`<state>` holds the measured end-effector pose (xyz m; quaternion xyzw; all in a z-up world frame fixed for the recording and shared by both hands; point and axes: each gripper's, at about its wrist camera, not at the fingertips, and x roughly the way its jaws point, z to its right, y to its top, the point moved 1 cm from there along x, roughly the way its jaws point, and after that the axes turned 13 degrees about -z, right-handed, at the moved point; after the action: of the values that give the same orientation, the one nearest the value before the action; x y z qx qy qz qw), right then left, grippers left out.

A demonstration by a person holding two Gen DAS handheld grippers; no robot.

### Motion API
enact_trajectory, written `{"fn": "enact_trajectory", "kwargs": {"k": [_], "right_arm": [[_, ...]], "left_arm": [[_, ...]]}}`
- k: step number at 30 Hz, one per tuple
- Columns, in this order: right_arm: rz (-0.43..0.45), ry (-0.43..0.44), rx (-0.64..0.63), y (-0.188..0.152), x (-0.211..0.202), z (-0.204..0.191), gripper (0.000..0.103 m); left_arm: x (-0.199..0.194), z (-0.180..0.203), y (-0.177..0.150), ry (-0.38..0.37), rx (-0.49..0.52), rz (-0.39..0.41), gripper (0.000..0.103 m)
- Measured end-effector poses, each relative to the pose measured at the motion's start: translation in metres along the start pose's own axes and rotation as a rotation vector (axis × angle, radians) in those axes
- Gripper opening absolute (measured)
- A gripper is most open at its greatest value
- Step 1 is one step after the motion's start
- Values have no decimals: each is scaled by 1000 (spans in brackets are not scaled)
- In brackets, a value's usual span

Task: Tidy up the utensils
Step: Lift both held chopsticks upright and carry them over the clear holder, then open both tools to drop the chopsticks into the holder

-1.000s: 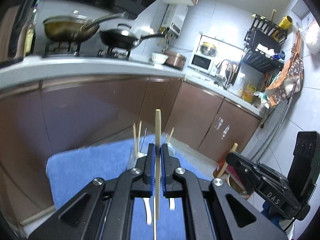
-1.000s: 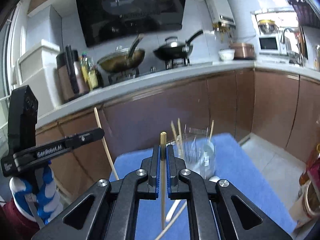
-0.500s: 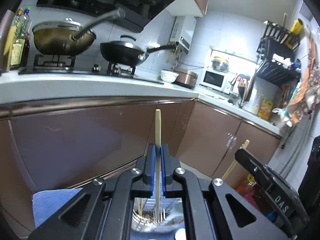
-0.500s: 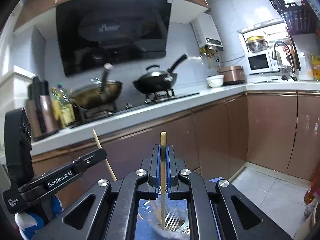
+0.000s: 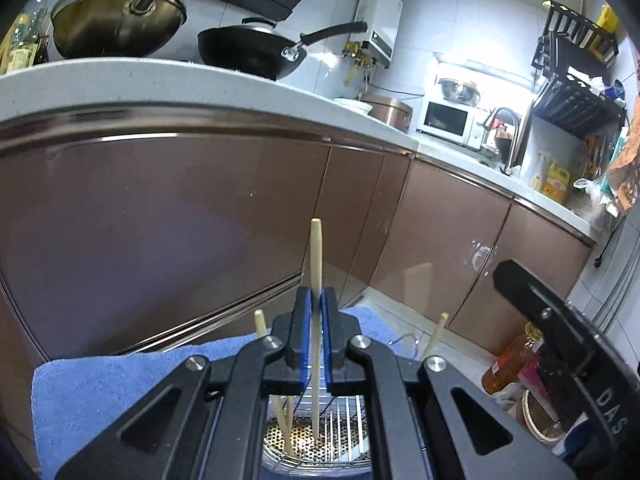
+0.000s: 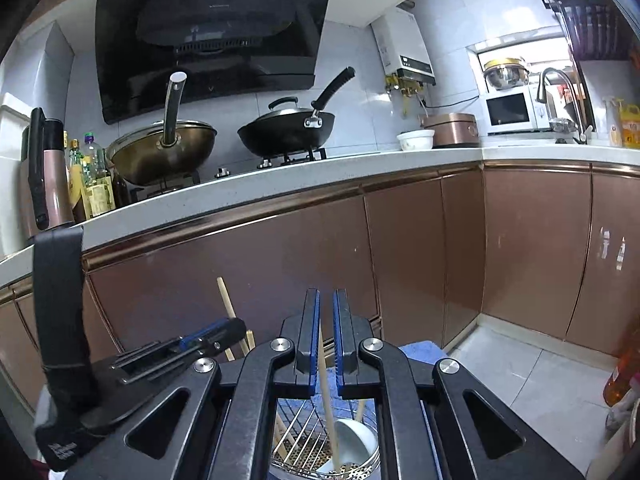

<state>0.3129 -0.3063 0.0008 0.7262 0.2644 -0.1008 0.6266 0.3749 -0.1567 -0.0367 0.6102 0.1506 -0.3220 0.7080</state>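
Sorting underway: left gripper [image 5: 316, 308] pinches upright chopstick [image 5: 316, 256], tip inside wire utensil basket [image 5: 352, 416]; right gripper [image 6: 326, 308], jaws pressed near together, has leaning chopstick [image 6: 331, 412] resting in basket.

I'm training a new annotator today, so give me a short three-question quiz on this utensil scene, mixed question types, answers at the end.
1. True or false: the left fingers are open and empty.
2. Where does the lower tip of the chopstick between those fingers sit? A: inside the wire holder. B: on the counter. C: in the black pan.
3. In the right wrist view, which white utensil lies in the holder?

Key
1. False: they are shut on the chopstick.
2. A.
3. A spoon.
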Motion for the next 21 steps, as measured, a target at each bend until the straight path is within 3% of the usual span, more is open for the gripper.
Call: {"fn": "enact_trajectory", "kwargs": {"k": [8, 11, 13, 15, 21], "right_arm": [[-40, 19, 37, -20, 2, 4, 7], [-44, 15, 48, -23, -6, 5, 8], [-40, 7, 51, -23, -16, 5, 16], [-29, -5, 56, -23, -30, 5, 33], [-16, -54, 81, -26, -75, 7, 55]], "left_arm": [[2, -9, -18, -7, 1, -35, 8], [-6, -12, -17, -7, 0, -38, 22], [-17, -14, -16, -12, -9, -32, 30], [-32, -16, -15, -5, -10, -18, 34], [-90, -19, -17, 17, -22, 37, 49]]}}
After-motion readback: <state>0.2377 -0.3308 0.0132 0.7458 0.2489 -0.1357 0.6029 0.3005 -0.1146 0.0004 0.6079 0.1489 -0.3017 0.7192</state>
